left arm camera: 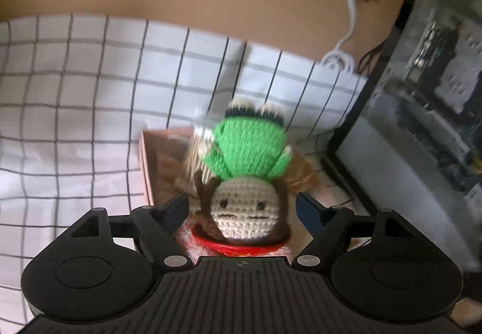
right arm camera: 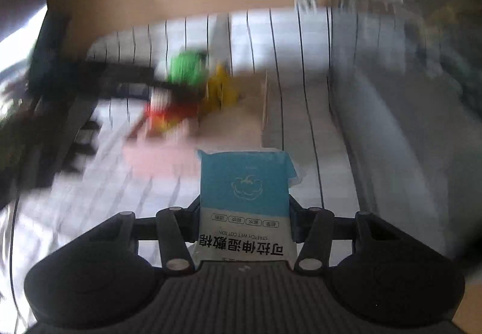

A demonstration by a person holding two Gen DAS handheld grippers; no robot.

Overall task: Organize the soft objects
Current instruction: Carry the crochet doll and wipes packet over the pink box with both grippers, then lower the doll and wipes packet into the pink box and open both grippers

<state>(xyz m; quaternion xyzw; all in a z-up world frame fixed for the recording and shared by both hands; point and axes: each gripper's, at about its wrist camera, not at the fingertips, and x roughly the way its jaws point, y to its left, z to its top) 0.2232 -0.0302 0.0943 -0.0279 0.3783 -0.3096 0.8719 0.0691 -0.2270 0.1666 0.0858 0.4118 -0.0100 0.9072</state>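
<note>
Your left tongs [left arm camera: 242, 207] are standing open around the doll [left arm camera: 247, 183], which is resting in the box [left arm camera: 144, 165]; your right tongs [right arm camera: 245, 224] are gripping the cotton pack [right arm camera: 245, 201] for boxing next.

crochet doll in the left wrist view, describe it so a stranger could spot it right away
On the checked tablecloth stands a shallow pink box. Over it, between the left gripper's open fingers, is the crochet doll: beige face, brown hair, green yarn body, unlike anything around it.
</note>
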